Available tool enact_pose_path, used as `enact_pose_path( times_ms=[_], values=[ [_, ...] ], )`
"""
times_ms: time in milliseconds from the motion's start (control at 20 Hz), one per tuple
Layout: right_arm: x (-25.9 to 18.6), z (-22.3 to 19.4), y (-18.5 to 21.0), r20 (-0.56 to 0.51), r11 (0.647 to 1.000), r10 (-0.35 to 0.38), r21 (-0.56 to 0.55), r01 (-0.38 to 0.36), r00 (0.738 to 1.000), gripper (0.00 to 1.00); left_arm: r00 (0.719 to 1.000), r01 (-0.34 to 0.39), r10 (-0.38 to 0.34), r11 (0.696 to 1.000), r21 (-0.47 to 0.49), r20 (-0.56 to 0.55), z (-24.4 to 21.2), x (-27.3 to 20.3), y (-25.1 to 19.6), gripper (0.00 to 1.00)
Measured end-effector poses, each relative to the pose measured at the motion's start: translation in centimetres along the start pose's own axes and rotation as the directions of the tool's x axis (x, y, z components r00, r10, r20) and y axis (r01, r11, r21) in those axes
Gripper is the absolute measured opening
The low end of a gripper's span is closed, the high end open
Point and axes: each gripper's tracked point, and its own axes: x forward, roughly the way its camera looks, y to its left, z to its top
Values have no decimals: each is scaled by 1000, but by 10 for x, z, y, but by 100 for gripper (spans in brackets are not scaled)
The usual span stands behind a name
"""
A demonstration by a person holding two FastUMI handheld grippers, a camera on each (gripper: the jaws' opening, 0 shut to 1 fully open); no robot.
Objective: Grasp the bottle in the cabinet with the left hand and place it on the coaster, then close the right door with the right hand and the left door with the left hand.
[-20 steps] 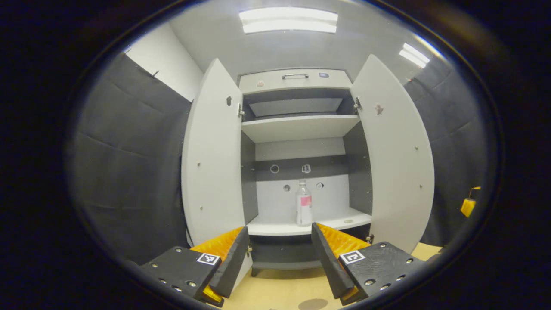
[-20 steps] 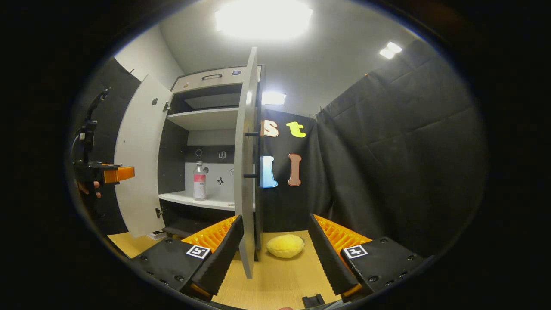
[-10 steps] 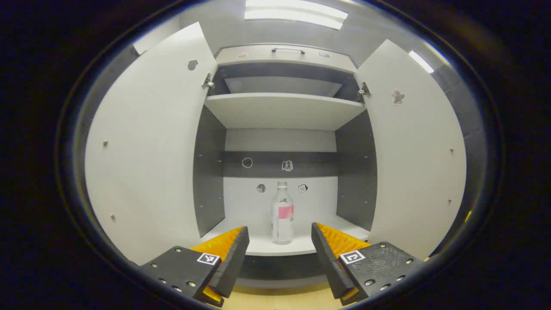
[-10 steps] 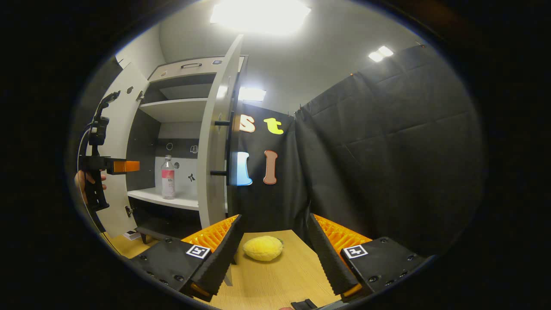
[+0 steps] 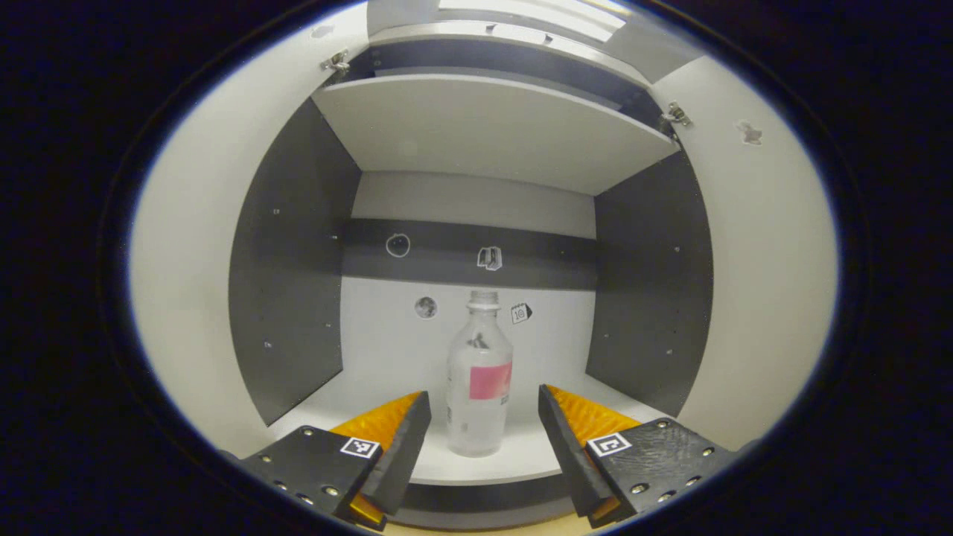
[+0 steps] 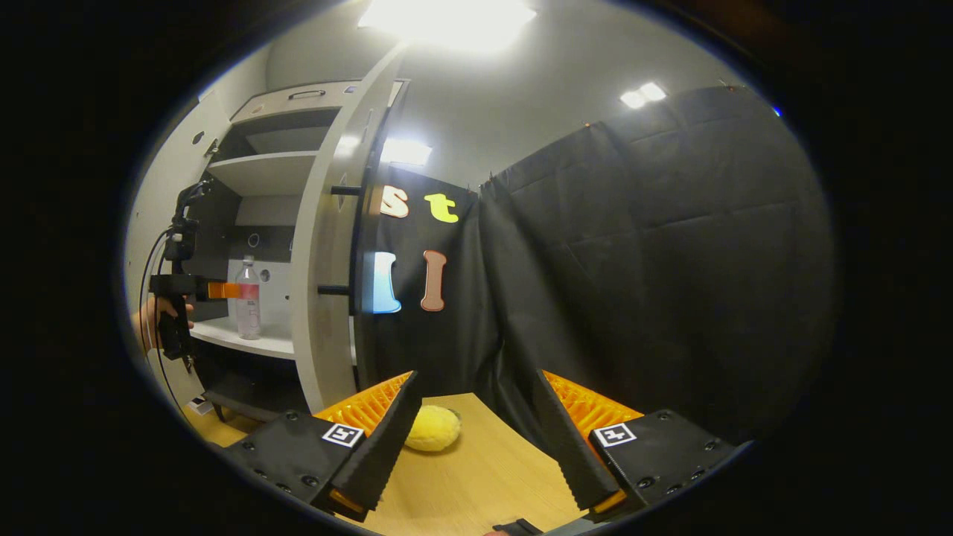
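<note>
Bottle [image 5: 479,387] base behind left tongs [image 5: 482,432]

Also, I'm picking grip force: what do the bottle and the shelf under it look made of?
The bottle looks like thin clear plastic, glossy: the back wall shows through it, with a pink label. The shelf looks like matte white laminated board, though its core can't be told.

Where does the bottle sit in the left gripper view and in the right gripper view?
Left gripper view: bottle low centre, upright on the cabinet's lower shelf, framed by the open left tool.
Right gripper view: bottle far left, on that shelf.
Shared landmark: the shelf under the bottle.
</note>
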Motion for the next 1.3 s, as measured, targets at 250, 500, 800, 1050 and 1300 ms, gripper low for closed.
enact_pose_path(
  times_ms=[250, 500, 800, 1050, 1300],
  values=[
    [2, -5, -2, -21, 999, -36, -6, 35, 999, 94, 1000, 10, -10, 1000, 6, -26, -19, 37, 5, 85],
    [0, -9, -3, -36, 999, -41, -17, 40, 999, 96, 999, 22, -21, 999, 31, -25, -18, 53, 8, 86],
    [-9, -7, -8, -24, 1000, -13, -9, 13, 1000, 94, 1000, 16, -17, 999, 29, 19, -3, 31, 10, 68],
    [-20, -9, -12, -25, 999, 39, 17, -38, 999, 94, 999, 10, -11, 999, 39, 40, 3, -19, -1, 68],
    [-34, -10, -15, -26, 995, 100, 28, -100, 995, 94, 999, 6, -9, 999, 52, 52, -3, -71, -10, 68]
  ],
)
